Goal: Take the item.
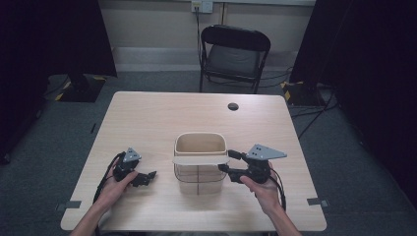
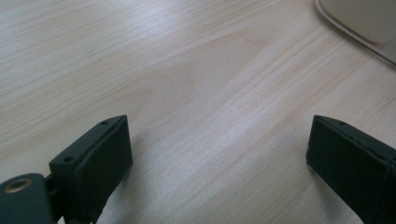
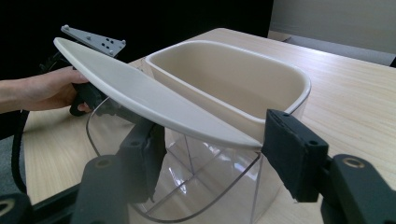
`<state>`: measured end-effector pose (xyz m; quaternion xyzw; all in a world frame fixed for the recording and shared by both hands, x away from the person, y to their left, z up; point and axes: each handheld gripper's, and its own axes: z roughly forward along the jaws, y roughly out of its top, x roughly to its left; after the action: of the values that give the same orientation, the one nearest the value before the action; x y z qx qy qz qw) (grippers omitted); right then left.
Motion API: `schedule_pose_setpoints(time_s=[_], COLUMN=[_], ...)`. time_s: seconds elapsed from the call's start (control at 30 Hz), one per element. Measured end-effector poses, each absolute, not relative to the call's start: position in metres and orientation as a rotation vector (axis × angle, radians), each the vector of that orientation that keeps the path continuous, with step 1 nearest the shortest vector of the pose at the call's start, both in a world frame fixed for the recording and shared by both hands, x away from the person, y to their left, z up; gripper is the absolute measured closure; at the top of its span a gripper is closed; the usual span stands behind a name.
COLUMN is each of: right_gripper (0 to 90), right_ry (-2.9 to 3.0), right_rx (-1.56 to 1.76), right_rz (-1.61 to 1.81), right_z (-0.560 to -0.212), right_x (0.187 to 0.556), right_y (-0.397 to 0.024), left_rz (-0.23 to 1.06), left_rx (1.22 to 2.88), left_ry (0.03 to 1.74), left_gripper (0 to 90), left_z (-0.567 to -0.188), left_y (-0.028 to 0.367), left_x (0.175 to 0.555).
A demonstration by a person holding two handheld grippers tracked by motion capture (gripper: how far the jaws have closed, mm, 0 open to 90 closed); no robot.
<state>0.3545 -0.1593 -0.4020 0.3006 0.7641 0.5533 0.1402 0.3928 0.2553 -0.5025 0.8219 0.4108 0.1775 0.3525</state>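
Observation:
A clear plastic container (image 1: 199,181) stands on the table's near middle, with a beige inner bin (image 1: 200,143) in its top. A flat beige flap (image 1: 200,159) lies across its near rim. My right gripper (image 1: 228,162) is at the container's right side, open. In the right gripper view the flap (image 3: 140,95) ends between the spread jaws of the right gripper (image 3: 215,135), which do not press on it. My left gripper (image 1: 147,178) rests on the table left of the container, open. The left gripper (image 2: 217,140) has bare wood between its jaws, and the container's base (image 2: 364,23) lies at the far right.
The wooden table (image 1: 147,123) has a dark cable hole (image 1: 233,106) at the back. Tape marks (image 1: 69,205) sit near its front corners. A black folding chair (image 1: 233,54) stands behind the table. Dark curtains hang at both sides.

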Motion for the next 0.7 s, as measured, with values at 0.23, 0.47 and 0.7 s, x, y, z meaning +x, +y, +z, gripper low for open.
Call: schedule_pose_setpoints(time_s=[0.23,0.47,0.7], right_gripper=[40.2,39.9,41.3], right_ry=[2.202,2.211,2.215], right_rx=[0.869,0.851,0.842], right_rz=[1.602,1.606,1.612], right_z=[-0.4017,-0.3971,-0.3959], right_x=[0.3551,0.3562,0.3570], right_y=[-0.1592,-0.1547,-0.1511], left_rz=[0.459,0.459,0.459], left_rx=[2.126,2.127,2.127], left_ry=[1.063,1.063,1.063], left_gripper=[6.2,6.1,6.1], left_z=[-0.5025,-0.5025,-0.5025], left_y=[0.2553,0.2553,0.2553], left_x=[0.3928,0.3929,0.3928])
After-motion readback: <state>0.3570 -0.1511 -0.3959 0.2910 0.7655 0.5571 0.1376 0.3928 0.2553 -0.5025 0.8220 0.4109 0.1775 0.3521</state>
